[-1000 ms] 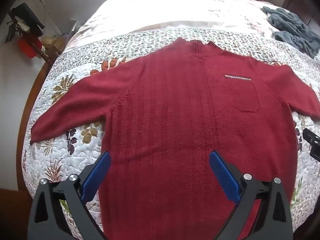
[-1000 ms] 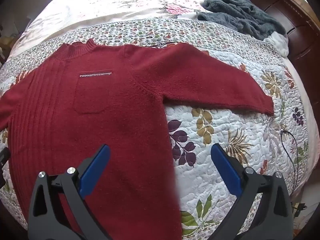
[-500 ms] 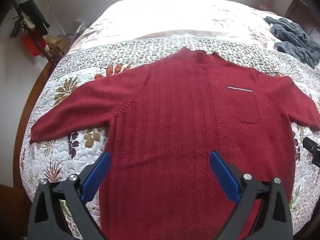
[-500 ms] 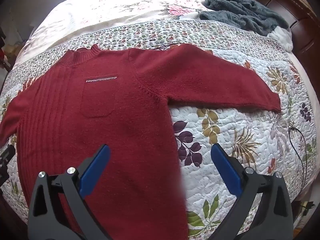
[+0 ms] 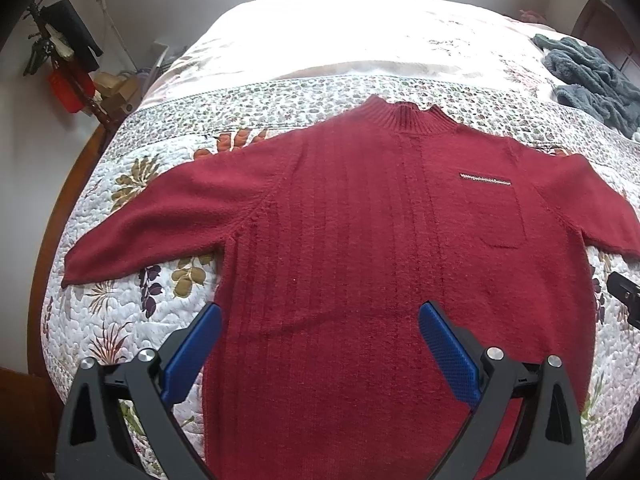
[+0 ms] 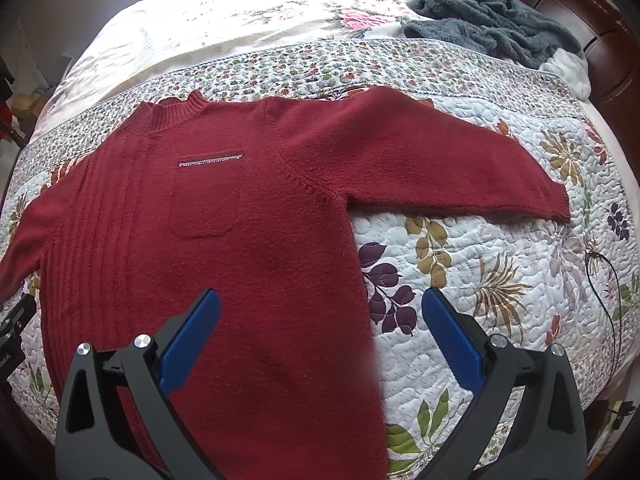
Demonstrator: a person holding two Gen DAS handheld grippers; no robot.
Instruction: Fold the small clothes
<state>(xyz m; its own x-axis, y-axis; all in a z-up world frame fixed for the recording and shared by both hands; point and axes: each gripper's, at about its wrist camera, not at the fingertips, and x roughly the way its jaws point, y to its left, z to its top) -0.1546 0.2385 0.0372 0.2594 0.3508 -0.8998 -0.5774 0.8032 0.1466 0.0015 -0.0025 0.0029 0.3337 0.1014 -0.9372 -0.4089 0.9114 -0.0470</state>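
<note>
Sweater (image 5: 360,248) lies flat, sleeves spread, quilt (image 6: 500,280) bare beyond its edges; both tools (image 5: 320,344) (image 6: 320,332) gape empty.

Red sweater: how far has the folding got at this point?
Done: the red sweater lies face up and flat on the quilt, both sleeves spread out. In hand: nothing; the left gripper and right gripper hover open above its lower body and right edge. Left: every fold, since no sleeve or hem is turned in. The grey garment lies crumpled too.
</note>
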